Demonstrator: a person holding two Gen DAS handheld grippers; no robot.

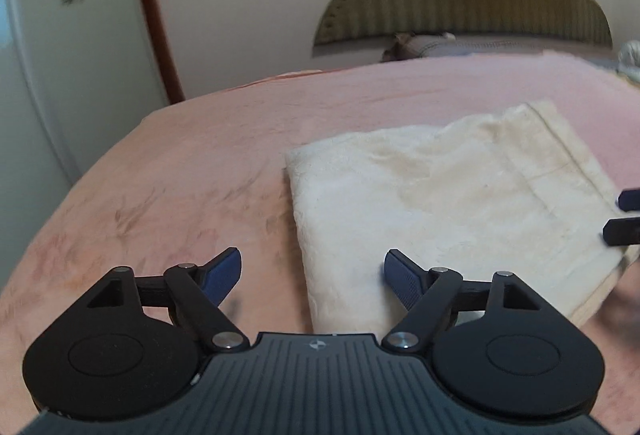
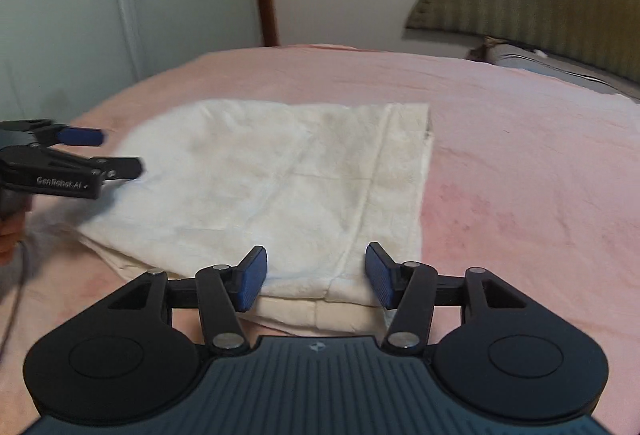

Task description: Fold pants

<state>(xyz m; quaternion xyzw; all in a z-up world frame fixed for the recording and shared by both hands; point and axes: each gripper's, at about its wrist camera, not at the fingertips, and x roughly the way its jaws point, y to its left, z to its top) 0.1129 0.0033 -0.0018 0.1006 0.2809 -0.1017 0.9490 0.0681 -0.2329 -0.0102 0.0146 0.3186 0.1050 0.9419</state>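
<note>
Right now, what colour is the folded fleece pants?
Cream-white folded fleece pants, on the pink blanket; clearest in the right wrist view.

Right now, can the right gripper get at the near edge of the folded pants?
Probably yes. The right gripper is open, just above the cream pants on the pink bedcover, with nothing between; the left gripper is off to the side.

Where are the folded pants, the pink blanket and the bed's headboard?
folded pants [image 2: 260, 187], right wrist view, middle of the top layer.
pink blanket [image 2: 520, 163], right wrist view, bare part right of the pants.
headboard [image 1: 460, 7], left wrist view, striped middle.
</note>
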